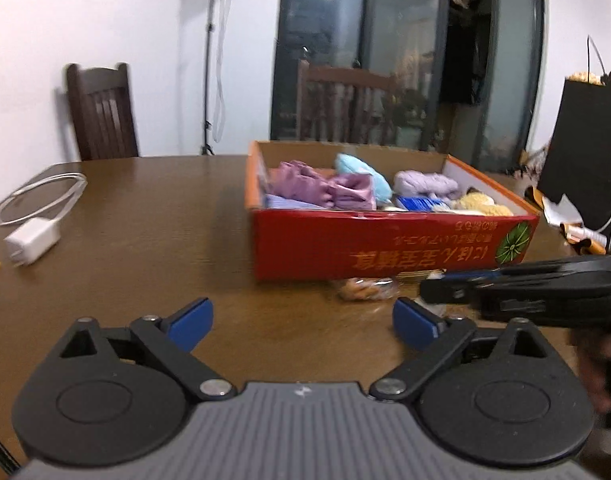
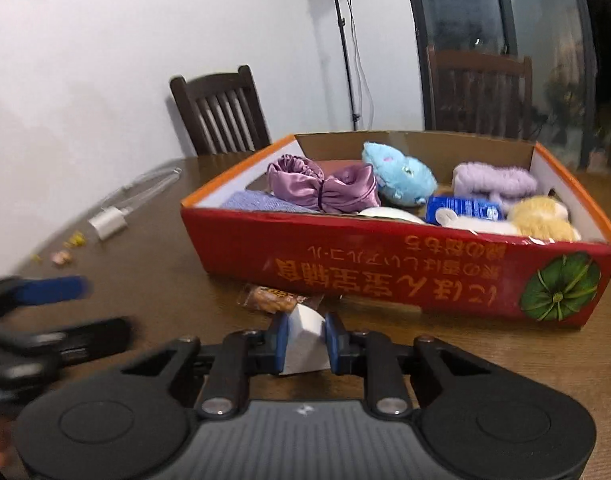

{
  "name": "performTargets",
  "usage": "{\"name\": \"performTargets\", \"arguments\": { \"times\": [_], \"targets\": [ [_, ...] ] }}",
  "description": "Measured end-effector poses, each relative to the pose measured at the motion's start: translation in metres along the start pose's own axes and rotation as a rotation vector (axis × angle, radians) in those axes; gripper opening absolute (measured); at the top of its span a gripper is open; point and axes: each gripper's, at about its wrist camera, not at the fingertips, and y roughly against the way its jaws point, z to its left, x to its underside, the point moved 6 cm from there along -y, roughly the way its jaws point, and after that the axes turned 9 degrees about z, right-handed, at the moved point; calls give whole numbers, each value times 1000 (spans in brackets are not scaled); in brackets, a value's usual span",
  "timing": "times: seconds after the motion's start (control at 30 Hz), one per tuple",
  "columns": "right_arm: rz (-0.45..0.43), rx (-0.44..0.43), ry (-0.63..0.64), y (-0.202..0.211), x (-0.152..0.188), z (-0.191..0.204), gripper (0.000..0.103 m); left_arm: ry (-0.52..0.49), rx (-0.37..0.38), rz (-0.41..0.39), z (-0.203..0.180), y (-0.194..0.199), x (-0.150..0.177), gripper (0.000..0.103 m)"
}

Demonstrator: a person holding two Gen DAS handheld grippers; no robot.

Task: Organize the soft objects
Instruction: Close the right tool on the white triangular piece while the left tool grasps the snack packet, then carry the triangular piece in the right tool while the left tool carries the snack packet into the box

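A red cardboard box stands on the brown table and holds soft things: a purple satin bonnet, a light blue plush, a lilac fuzzy item, a yellow plush, a blue cloth and a blue-white pack. My right gripper is shut on a white soft piece, low in front of the box. My left gripper is open and empty, in front of the box. The right gripper shows blurred at the left wrist view's right edge.
A wrapped snack lies against the box's front. A white charger with cable lies at the left, small yellow bits near it. Dark wooden chairs stand behind the table. A black bag stands right.
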Motion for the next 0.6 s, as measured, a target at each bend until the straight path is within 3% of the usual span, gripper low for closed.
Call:
{"name": "performTargets", "arguments": {
  "times": [0.13,0.27,0.33,0.4,0.43,0.47,0.6],
  "targets": [
    [-81,-10,-69,24,-1,-35,19,-57,27,45,-29,-39,-17,91],
    [-114,-13,-205,33,9,-72,20,-44,-25,82,-42,-70,-23,92],
    [-126,-5,-215,37,11,-77,20,-46,-49,84,-45,-77,-23,83],
    [-132,-32,-221,40,11,-76,20,-103,-90,101,-53,-82,-18,63],
    [-136,-38,-219,42,11,-75,20,-118,-88,94,-55,-81,-17,62],
    [-142,-40,-213,45,10,-73,20,-118,-88,85,-56,-80,-16,54],
    [-147,-64,-204,49,10,-68,20,-82,-39,91,-51,-82,-18,48]
  ]
}}
